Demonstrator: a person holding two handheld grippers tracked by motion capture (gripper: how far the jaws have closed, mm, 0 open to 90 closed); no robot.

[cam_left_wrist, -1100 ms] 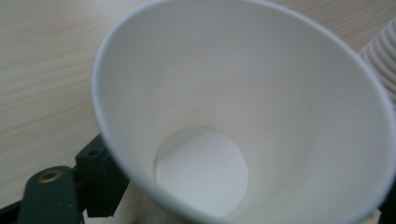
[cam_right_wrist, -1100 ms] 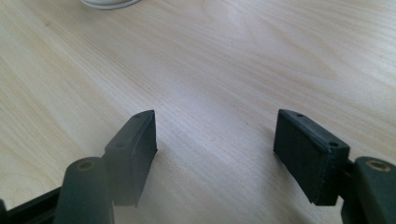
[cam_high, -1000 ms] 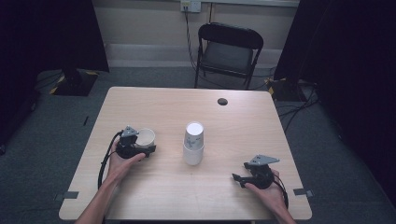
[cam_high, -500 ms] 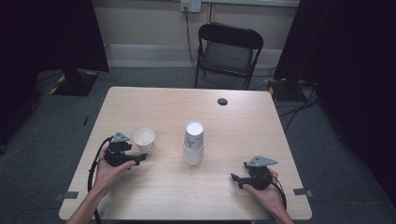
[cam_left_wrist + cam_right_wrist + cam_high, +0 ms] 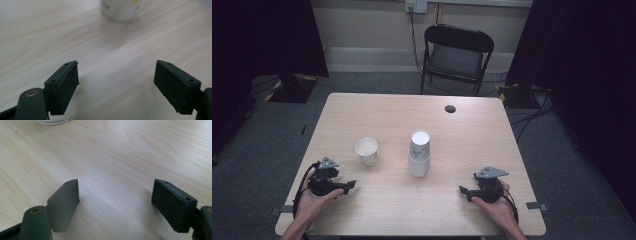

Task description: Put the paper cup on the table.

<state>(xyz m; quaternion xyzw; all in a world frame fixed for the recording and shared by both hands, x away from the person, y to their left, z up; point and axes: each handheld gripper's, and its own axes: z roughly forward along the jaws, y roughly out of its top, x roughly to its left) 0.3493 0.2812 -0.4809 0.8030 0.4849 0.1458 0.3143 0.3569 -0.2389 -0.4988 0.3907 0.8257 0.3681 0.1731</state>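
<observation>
Meanwhile both tools are resting low over the wooden bench point(image 5: 387, 210), each in one of the person's hands, and both are standing wide open with nothing between the jaws. Taking the stack of white paper cups point(image 5: 419, 154) at mid-bench as the landmark: the left tool point(image 5: 346, 186) is lying toward the person and well to the left of the stack, jaws pointing rightward; in the left gripper view the left tool point(image 5: 116, 82) is showing bare wood between its pads, with the foot of a white cup point(image 5: 120, 10) blurring at the top edge. The right tool point(image 5: 463, 191) is sitting toward the person and to the right of the stack, jaws pointing leftward; in the right gripper view the right tool point(image 5: 115, 202) is gaping over bare wood too. A single upright paper cup point(image 5: 366, 150) is standing apart, left of the stack. Beyond the stack a black folding chair point(image 5: 457, 52) is facing the bench's far edge
</observation>
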